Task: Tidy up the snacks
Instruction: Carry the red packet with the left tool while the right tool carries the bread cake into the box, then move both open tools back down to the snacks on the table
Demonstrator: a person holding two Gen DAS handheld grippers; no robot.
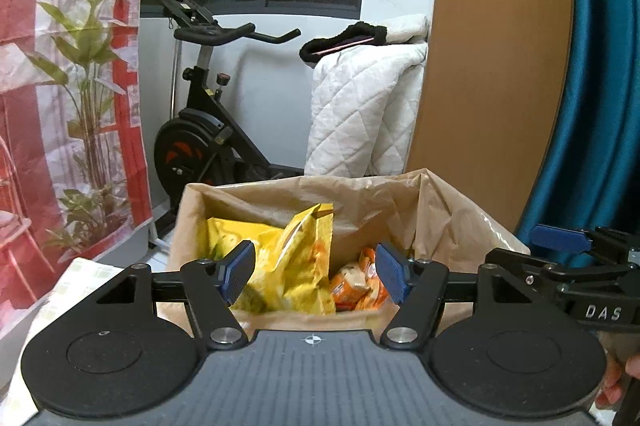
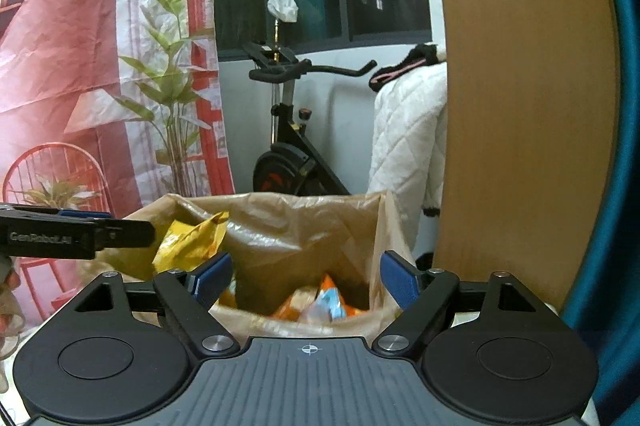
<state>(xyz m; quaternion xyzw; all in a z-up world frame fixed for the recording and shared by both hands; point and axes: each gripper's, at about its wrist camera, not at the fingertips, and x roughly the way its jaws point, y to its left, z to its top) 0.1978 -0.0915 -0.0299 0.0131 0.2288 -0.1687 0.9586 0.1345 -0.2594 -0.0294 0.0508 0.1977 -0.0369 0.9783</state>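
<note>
Right now the brown paper bag (image 1: 304, 193) stands open just ahead of and below both grippers, its mouth facing up. Inside, a yellow snack bag (image 1: 288, 266) leans upright at the left, nearer the left gripper (image 1: 316, 276); small orange packets (image 1: 356, 286) lie low toward the right gripper (image 2: 306, 280). Both grippers hover level over the near rim, jaws spread wide and empty

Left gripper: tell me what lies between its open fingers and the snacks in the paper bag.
Nothing: in the left wrist view the left gripper hangs open above the brown paper bag, with the yellow snack bag and orange packets directly ahead.
</note>
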